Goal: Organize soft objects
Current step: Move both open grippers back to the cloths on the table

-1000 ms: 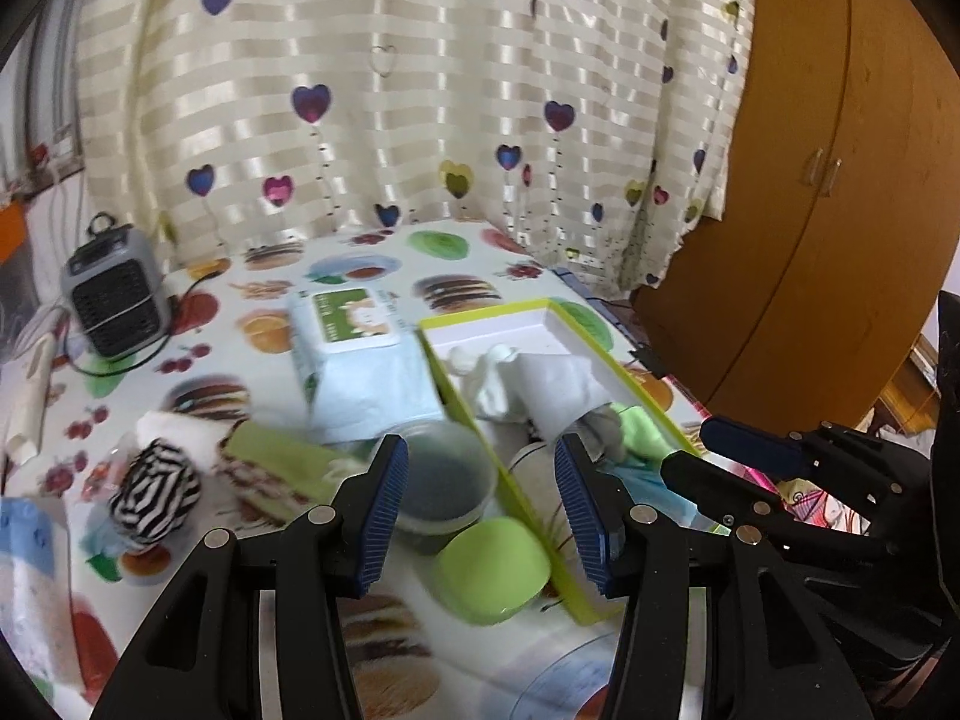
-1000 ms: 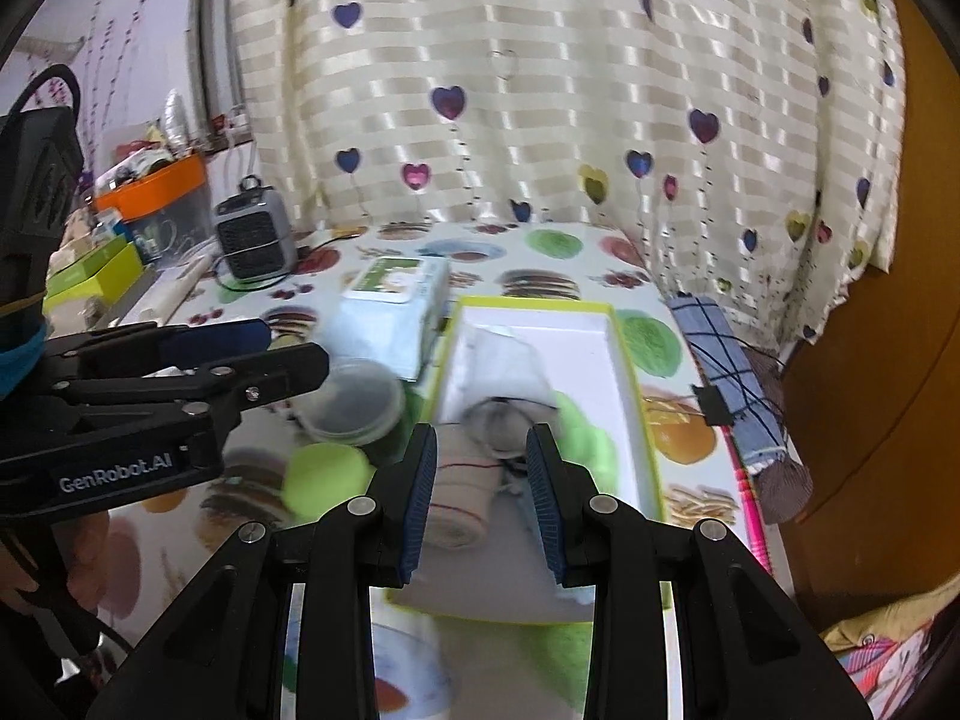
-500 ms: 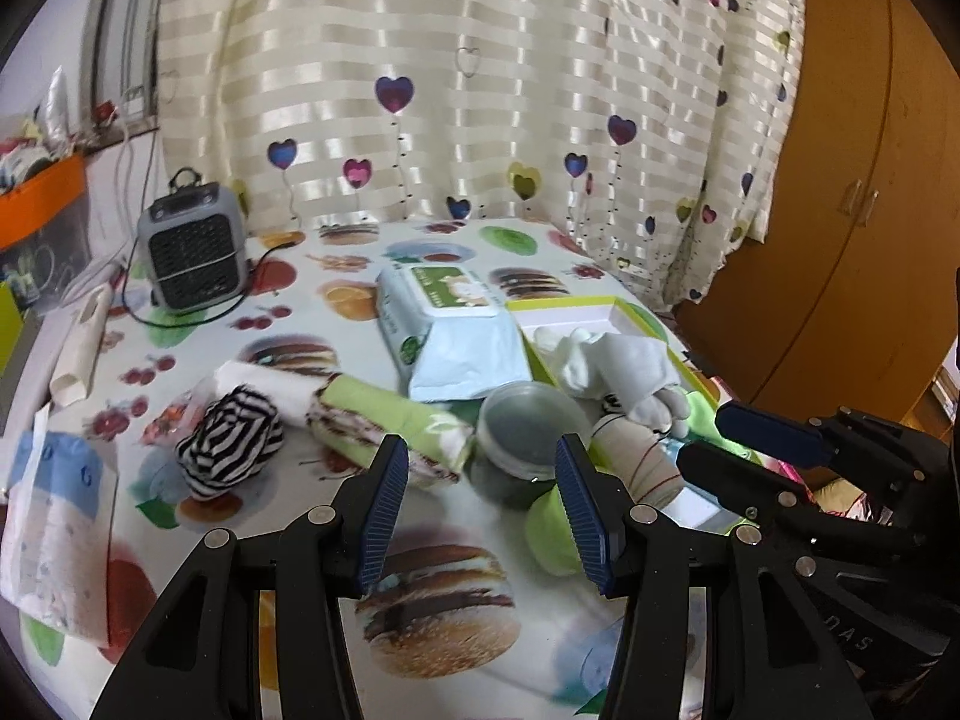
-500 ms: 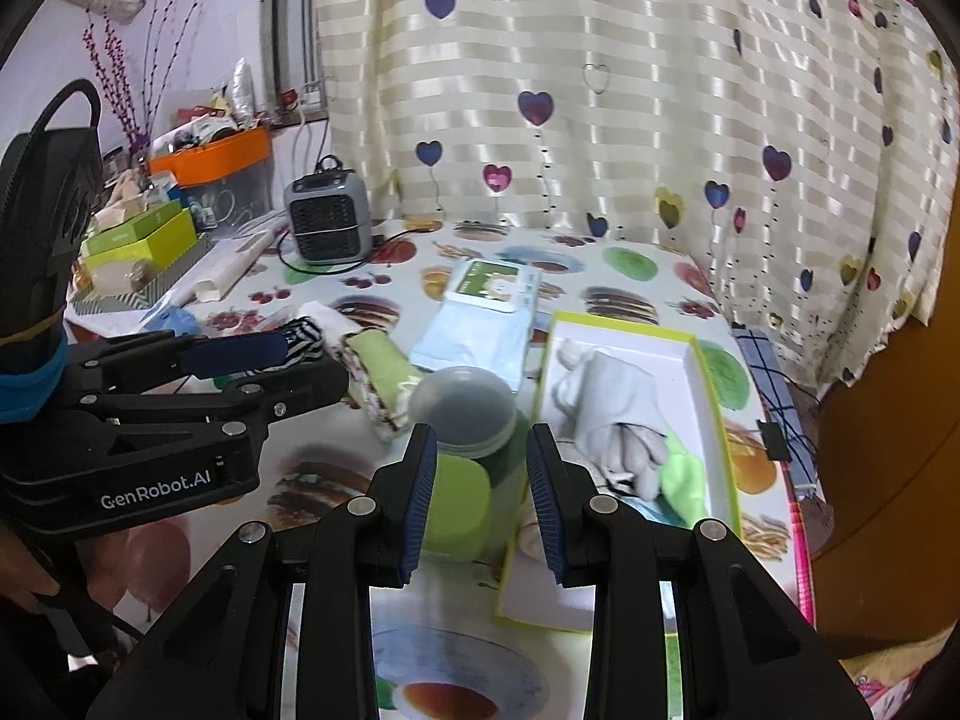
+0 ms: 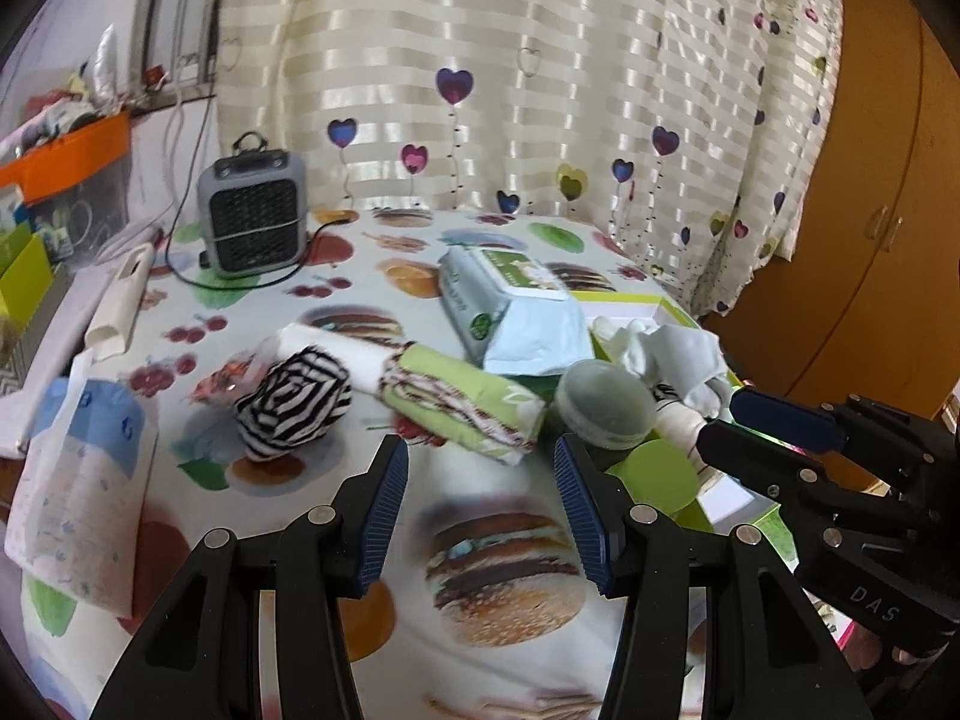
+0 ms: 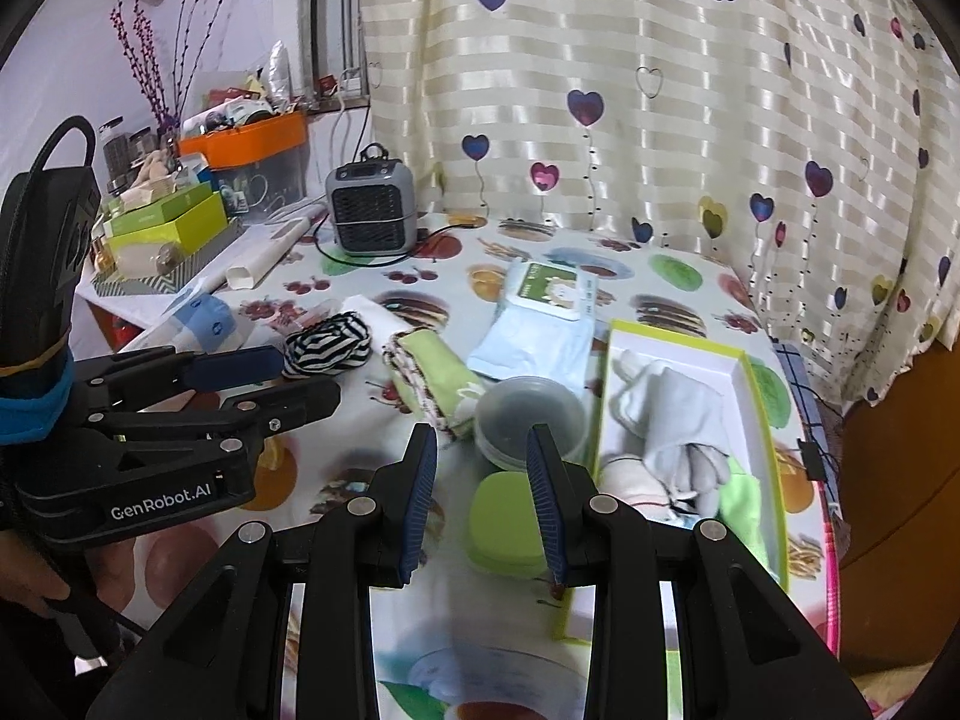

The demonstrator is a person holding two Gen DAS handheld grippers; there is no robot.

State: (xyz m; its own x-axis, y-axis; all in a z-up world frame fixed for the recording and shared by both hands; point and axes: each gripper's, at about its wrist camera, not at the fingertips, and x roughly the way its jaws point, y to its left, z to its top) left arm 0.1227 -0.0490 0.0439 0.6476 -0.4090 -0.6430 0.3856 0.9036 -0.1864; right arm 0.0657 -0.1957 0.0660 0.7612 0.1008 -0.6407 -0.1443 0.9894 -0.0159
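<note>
**Both hand-held grippers released above the cluttered counter**

The left hand-held gripper (image 5: 480, 501) hangs with its jaws wide apart and nothing between them, over the counter (image 5: 300, 540). Ahead of it to the left lies a striped sock ball (image 5: 293, 405); just ahead to the right lies a green folded cloth (image 5: 465, 399), touching a round plastic tub (image 5: 603, 405). The right hand-held gripper (image 6: 483, 498) is likewise parted and empty. The tub sits directly ahead of it, a green lid (image 6: 507, 525) shows between its fingers, and to its right a box (image 6: 759, 420) holds white socks (image 6: 672, 414).
</note>
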